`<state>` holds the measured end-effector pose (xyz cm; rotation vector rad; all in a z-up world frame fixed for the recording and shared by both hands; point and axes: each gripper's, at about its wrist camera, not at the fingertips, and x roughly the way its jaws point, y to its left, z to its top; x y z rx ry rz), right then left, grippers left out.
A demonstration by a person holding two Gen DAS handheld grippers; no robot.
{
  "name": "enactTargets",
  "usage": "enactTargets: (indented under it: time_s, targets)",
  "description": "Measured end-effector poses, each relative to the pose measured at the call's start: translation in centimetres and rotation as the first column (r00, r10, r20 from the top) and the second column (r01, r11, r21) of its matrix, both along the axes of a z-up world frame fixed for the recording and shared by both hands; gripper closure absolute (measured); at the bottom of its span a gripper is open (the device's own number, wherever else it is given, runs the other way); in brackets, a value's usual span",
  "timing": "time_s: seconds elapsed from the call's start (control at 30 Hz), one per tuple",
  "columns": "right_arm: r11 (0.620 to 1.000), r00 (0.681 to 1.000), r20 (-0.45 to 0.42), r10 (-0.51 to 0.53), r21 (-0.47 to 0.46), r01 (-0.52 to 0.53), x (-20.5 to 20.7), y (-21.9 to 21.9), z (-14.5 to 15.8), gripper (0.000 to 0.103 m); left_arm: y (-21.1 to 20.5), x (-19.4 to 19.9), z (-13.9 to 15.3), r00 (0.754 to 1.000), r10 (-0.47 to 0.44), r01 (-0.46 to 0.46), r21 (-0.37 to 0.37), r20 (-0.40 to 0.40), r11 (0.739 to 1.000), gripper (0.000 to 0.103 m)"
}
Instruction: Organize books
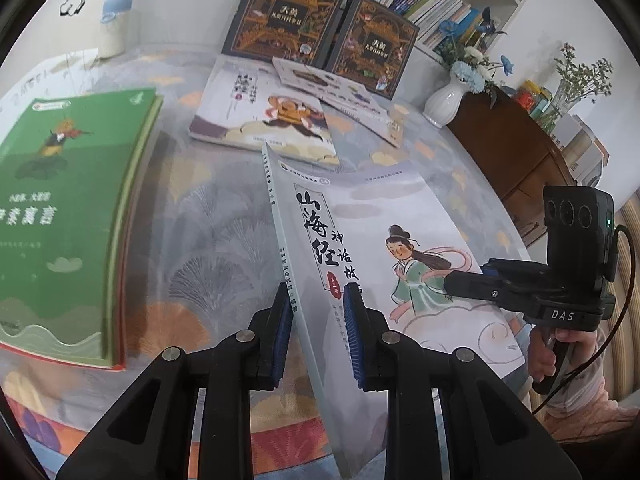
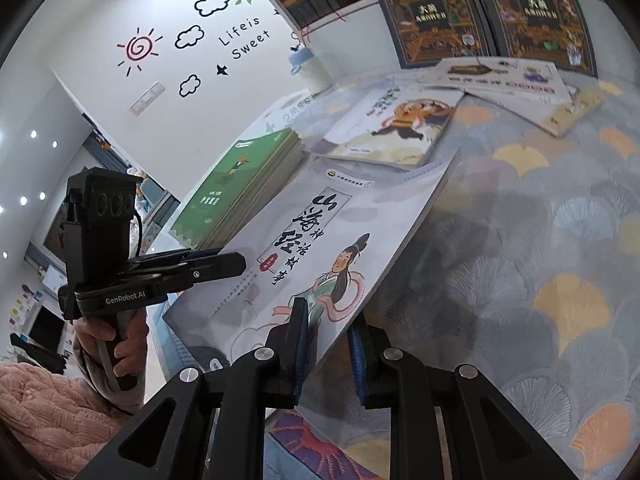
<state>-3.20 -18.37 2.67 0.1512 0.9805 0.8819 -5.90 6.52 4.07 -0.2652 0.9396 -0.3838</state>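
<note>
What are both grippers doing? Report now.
Left gripper: shut on the grey storybook, near its spine.
Right gripper: shut on the same book's opposite edge.

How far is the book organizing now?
Done: a green stack lies squared at one side, and two dark volumes stand at the shelf. In hand: both the left gripper and right gripper hold the grey storybook lifted. Left: the monkey book and loose booklets lie scattered.

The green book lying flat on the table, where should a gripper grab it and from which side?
Probably the green book is best taken by its page edge, the side facing the open tabletop. It lies flat on a stack, its edge raised enough for one finger to slide beneath; its other sides face the wall or table edge.
</note>
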Motion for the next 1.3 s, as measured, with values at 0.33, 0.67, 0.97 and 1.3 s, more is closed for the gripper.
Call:
enactTargets:
  time_s: [0.33,0.67,0.97,1.3]
  targets:
    - [1.0,0.997,0.075,0.02,-0.004,-0.02,-0.2,1.7,2.6,0.084,1.4,-0.2,2.4,0.997,0.014,-0.016,0.03,0.075,0.999,0.081]
    - [0.999,0.985,0.164,0.05,0.013,-0.052,0.4,4.8,5.9,0.083,4.1,0.1,4.8,0.988,0.056,-0.064,0.05,0.146,0.997,0.081]
    - [0.995,0.968,0.233,0.087,0.02,-0.094,1.4,9.4,8.8,0.083,8.3,0.9,7.6,0.969,0.104,-0.122,0.069,0.222,0.99,0.081]
    - [0.984,0.955,0.247,0.166,0.028,-0.178,3.0,16.6,9.6,0.08,14.7,1.5,9.1,0.939,0.2,-0.232,0.085,0.281,0.969,0.079]
